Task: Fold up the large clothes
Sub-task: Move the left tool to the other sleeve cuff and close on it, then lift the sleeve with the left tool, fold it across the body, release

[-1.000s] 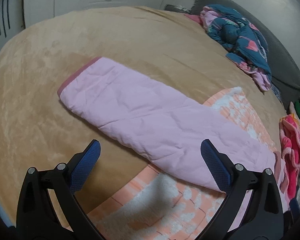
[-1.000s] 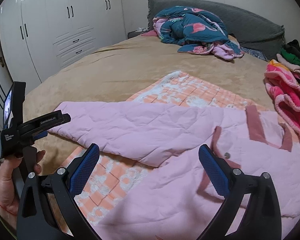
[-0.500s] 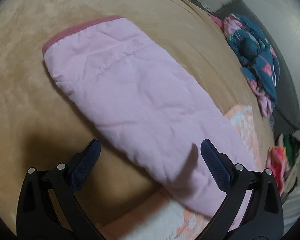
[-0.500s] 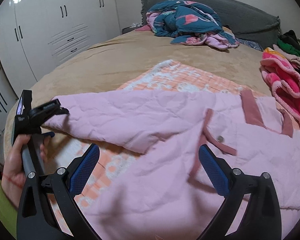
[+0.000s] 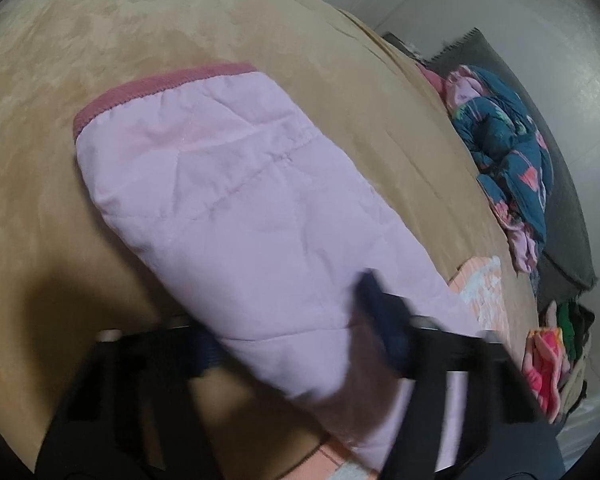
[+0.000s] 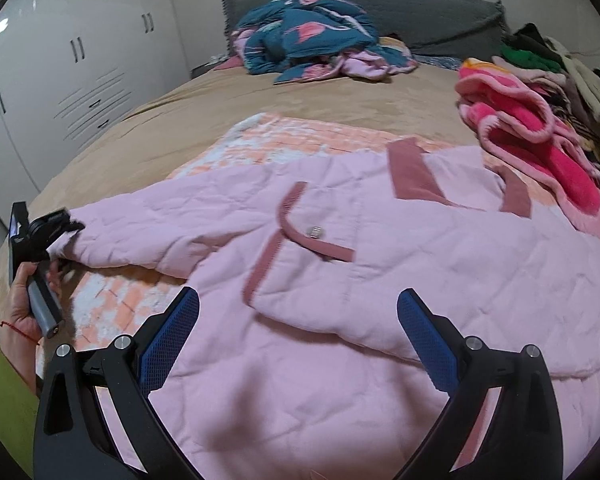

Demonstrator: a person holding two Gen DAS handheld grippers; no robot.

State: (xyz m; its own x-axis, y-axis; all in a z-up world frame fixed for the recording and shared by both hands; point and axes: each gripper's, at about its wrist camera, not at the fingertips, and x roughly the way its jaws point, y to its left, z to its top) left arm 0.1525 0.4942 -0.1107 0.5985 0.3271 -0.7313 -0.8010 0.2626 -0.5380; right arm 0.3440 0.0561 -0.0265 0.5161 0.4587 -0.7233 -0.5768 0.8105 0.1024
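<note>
Pretty clearly someone's bedroom at home. There's a big bed (image 6: pixel 340 100) with a tan plush cover, a grey headboard (image 6: pixel 420 8) against the wall, and glossy white built-in wardrobes (image 6: pixel 80 68) with drawers along one side. Clothes are everywhere: a teal flowery heap (image 6: pixel 308 44) near the headboard and a stack of folded stuff (image 6: pixel 548 72) by the edge.

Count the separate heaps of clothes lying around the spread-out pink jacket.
2: a crumpled teal flamingo-print heap by the grey headboard, and a stack topped by bright pink fleece on the right. More may lie beyond the frame.
</note>
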